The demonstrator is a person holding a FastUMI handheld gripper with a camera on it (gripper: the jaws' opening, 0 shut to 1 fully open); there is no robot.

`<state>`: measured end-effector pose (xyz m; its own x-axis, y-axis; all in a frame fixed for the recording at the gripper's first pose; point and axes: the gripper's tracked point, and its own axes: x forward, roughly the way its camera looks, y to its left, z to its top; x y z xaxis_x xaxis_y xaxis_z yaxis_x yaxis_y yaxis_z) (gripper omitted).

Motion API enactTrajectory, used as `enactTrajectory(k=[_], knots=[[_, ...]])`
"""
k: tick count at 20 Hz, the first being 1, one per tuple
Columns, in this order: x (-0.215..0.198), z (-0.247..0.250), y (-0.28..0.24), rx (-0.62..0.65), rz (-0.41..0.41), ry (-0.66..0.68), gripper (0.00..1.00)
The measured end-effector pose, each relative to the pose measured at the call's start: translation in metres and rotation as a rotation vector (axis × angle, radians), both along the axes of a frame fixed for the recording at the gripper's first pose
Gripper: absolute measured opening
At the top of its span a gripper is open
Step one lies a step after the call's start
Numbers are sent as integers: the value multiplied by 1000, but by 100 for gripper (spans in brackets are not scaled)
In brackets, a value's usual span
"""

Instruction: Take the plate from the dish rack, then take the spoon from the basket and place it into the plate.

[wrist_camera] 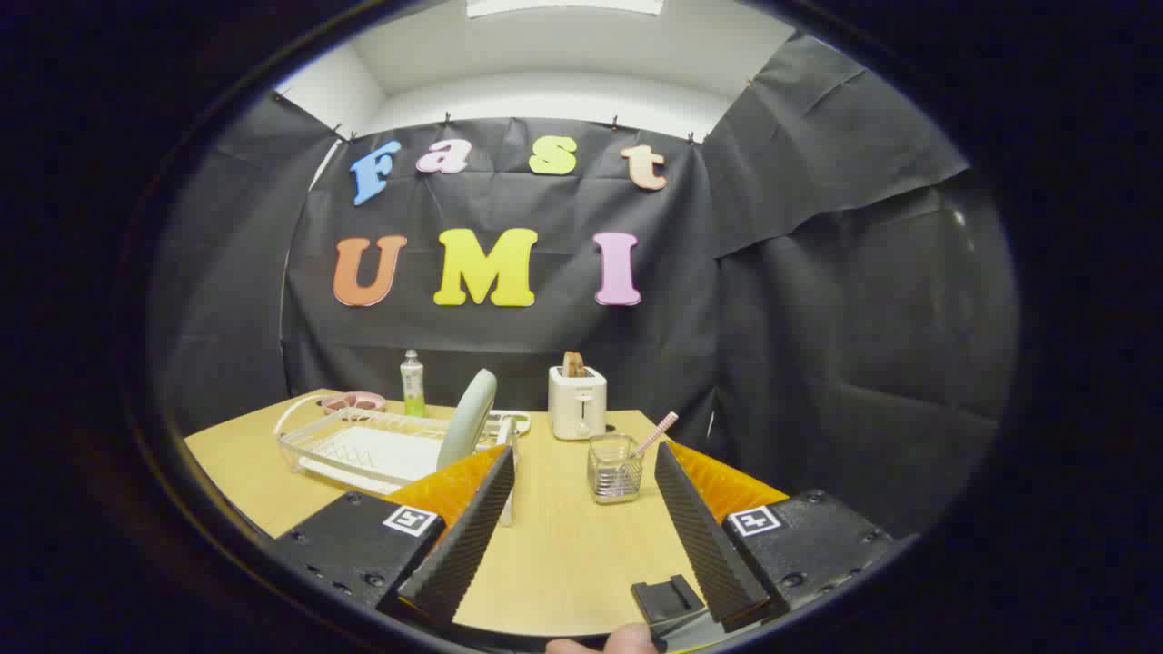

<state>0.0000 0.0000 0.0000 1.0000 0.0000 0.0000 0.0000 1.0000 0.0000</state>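
Plate: a pale grey-green round plate [468, 418] stands on edge, leaning a little, at the near right end of a white wire dish rack [363, 445] on the light wooden desk [563, 545]. The tool [581, 472] hangs above the desk with its two black ribbed fingers [472, 527] spread wide and nothing between them. The plate sits just beyond the left finger's tip. Ahead, between the fingers and nearer the right one, is a small clear mesh-walled basket [615, 469] holding a spoon with a pink patterned handle [656, 433] that leans out to the right. Behind the basket stands a white toaster [577, 402] with bread in its slot. Beyond the rack are a small green-and-white bottle [413, 383] and a pink shallow dish [352, 401].
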Motion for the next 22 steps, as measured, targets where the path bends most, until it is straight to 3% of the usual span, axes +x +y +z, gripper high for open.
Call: enactTrajectory(k=[18, 22], knots=[[10, 0, 15, 1, 24, 15, 100], [18, 19, 23, 5, 48, 7, 100]])
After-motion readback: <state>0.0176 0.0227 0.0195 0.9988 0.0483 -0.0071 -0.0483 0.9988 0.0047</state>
